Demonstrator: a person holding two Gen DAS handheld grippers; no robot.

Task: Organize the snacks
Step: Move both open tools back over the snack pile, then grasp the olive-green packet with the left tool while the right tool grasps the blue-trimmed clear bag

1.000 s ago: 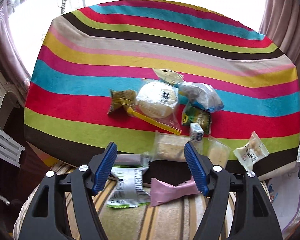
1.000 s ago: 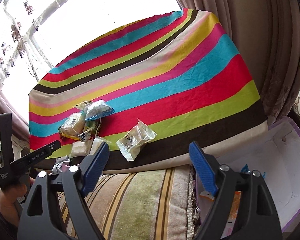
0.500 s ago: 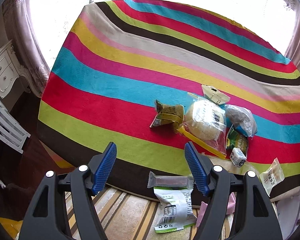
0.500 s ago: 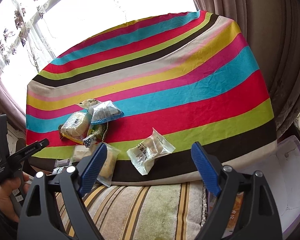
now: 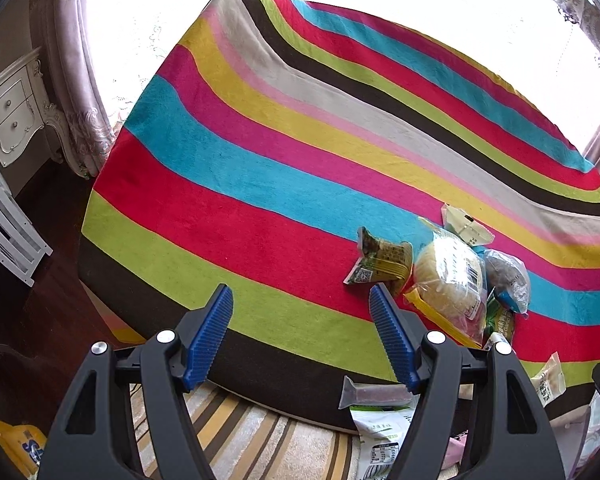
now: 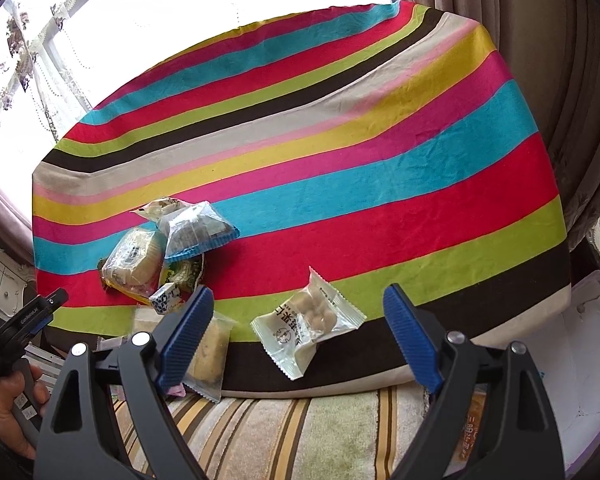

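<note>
Blue-padded, my right tool [image 6: 298, 326] stands released, jaws just widened, over the clear crinkled packet of pale round snacks [image 6: 308, 322] on the rainbow-striped cloth table [image 6: 340, 160]; my left tool [image 5: 300, 330] released, empty, snack pile right of it.

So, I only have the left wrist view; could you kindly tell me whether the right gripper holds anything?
Observer: No; the right gripper is open and empty, facing a clear packet of round snacks on the striped cloth.
Operator: Is there a container on that side?
Observer: Yes, a white box with a purple rim sits right of the striped cloth.
Operator: What's nearest that packet?
Observer: A wrapped yellowish cake, to its left.
</note>
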